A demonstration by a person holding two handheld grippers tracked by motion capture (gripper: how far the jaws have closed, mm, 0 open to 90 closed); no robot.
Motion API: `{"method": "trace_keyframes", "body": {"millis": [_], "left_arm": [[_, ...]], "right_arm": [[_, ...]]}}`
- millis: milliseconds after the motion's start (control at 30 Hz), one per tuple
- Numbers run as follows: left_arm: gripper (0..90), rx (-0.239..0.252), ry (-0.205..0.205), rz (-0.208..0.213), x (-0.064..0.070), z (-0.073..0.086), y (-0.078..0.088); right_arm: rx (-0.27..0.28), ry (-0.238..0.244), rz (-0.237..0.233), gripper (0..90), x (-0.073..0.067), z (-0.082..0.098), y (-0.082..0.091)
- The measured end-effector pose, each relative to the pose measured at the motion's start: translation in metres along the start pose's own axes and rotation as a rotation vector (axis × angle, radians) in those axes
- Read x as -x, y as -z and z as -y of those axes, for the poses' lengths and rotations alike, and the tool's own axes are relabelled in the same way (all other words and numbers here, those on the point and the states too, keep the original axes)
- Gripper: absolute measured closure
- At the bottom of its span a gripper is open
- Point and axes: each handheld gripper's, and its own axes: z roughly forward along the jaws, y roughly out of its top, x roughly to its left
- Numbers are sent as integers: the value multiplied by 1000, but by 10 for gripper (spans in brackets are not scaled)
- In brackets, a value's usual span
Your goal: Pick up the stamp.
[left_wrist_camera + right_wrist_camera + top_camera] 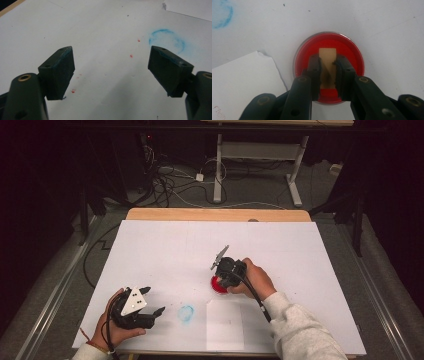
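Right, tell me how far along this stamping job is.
Done, it seems: a blue ring mark is already on the white sheet. In hand: the right gripper is shut on a pale block held in the red ink dish. The left gripper rests open. Probably left: pressing the red mark, perhaps on the paper slip.

Left tool (pixel 152 304), held low in the left hand (pixel 116 326), jaws spread wide; right tool (pixel 327 72) pointing down, jaws clamped.
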Motion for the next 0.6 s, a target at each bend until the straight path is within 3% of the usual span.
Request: {"method": "trace_keyframes", "body": {"millis": [167,600], "left_arm": [[208,0,0,0,0,0,0],[208,-5,-4,-2,0,0,0]], "right_arm": [[6,-8,5,764,-1,1,2],[178,-64,15,764,0,13,36]]}}
